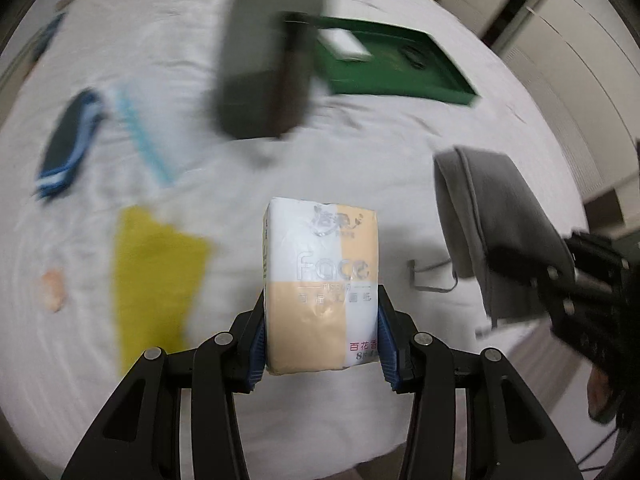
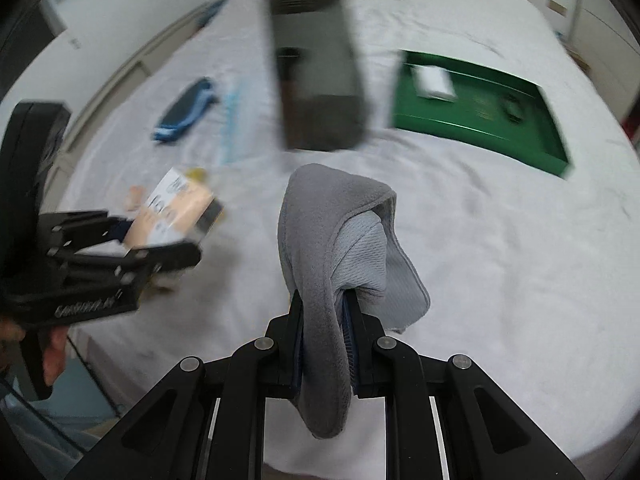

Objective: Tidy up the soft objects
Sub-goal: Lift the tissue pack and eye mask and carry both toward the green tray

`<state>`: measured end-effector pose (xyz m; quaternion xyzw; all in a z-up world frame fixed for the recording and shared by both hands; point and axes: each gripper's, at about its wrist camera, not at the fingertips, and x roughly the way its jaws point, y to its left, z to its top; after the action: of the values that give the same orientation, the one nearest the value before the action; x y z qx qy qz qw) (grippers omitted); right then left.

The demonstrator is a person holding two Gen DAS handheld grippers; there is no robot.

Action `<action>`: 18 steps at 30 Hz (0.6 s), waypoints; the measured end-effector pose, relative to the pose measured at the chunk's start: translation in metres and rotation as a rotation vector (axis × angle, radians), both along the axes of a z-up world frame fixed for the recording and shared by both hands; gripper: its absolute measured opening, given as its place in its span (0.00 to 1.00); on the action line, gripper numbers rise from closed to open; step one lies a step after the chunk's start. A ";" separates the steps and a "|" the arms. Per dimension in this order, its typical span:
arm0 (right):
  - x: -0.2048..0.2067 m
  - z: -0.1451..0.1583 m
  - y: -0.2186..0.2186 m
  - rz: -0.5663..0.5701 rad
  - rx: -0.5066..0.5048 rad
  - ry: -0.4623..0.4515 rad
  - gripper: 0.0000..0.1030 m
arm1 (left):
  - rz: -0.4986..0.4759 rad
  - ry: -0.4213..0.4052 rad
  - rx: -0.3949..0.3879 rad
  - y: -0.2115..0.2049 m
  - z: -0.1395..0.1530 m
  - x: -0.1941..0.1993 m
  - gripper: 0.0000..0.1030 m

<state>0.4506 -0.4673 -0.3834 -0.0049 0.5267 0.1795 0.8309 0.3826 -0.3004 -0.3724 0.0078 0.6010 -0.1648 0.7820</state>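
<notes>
Soft, even room light, no hard shadows. Background smeared with blur in both views, sharp only at the bottom middle. Rounded and dark at the corners.

Probably a bedroom: white-sheeted bed point(image 1: 360, 168).

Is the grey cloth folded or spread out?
Folded: the grey cloth is doubled over and hangs bunched from the right tongs, above the bed.

On the bed point(image 1: 160, 60), your tissue pack point(image 1: 320, 280) hangs left of the cloth point(image 1: 500, 220). Beyond them the open box point(image 1: 256, 72) lies left of the tray point(image 1: 400, 68); a sock point(image 1: 68, 144) lies far left.
</notes>
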 end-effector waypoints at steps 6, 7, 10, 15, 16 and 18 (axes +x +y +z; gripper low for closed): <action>0.027 0.018 -0.074 -0.097 -0.080 -0.036 0.15 | -0.083 -0.025 -0.060 -0.079 0.006 0.028 0.39; 0.031 0.021 -0.081 -0.108 -0.083 -0.046 0.15 | -0.084 -0.036 -0.066 -0.089 0.007 0.037 0.39; 0.056 0.030 -0.105 -0.141 -0.077 -0.090 0.15 | -0.060 -0.086 -0.084 -0.117 0.015 0.075 0.39; 0.116 0.032 -0.126 -0.181 -0.081 -0.155 0.15 | 0.030 -0.161 -0.084 -0.139 0.020 0.146 0.39; 0.129 0.032 -0.128 -0.187 -0.080 -0.169 0.15 | 0.054 -0.169 -0.085 -0.141 0.019 0.160 0.39; 0.156 0.032 -0.131 -0.192 -0.078 -0.190 0.15 | 0.106 -0.207 -0.063 -0.144 0.017 0.192 0.39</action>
<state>0.6068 -0.5983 -0.3510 -0.0038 0.4503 0.0775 0.8895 0.5744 -0.4444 -0.3553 -0.0316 0.5112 -0.1403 0.8474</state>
